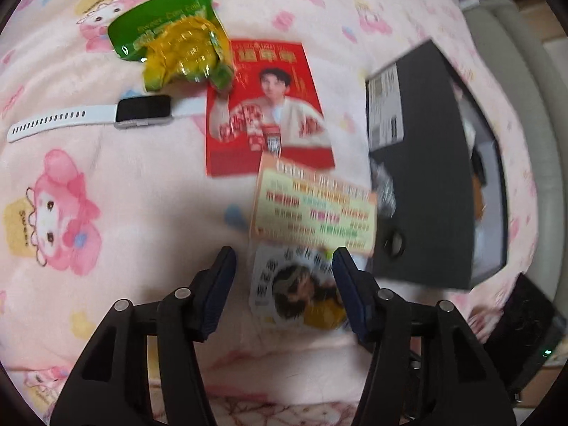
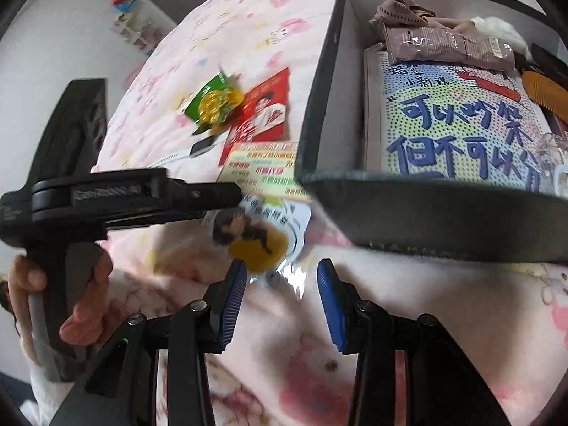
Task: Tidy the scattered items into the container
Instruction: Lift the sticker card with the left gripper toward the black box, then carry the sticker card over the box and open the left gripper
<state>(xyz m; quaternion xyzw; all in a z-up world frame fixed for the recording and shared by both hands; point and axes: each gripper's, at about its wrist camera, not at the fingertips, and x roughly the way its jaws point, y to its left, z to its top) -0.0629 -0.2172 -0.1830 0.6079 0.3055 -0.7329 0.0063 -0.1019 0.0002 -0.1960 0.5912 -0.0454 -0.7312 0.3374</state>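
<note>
Packets and cards lie scattered on a pink cartoon-print fleece blanket point(image 1: 117, 191) over the bed, just left of the black cardboard box point(image 1: 426, 163) that serves as the container. Nearest is a white foil sachet printed with a dark-haired figure and a yellow patch point(image 1: 294, 291). It sits flat between the parted jaws of the left hand-held gripper point(image 1: 284, 284), which are half open with no pad pressing on it. A pale yellow and orange printed card point(image 1: 312, 206) overlaps its far edge.

The right hand-held gripper point(image 2: 280, 301) hangs beside it, jaws likewise half spread and empty; the sachet's crinkled foil end point(image 2: 287, 277) lies just beyond its tips.

That sachet looks light, thin and limp, and its glossy film is probably slippery. Lying flat on soft fleece, it offers little edge, so pressing into the blanket and pinching the sealed foil end seems the surest hold.

A red printed card point(image 1: 262, 106), a green and gold snack packet point(image 1: 177, 42) and a white-strapped smartwatch point(image 1: 106, 117) wait farther off.
</note>
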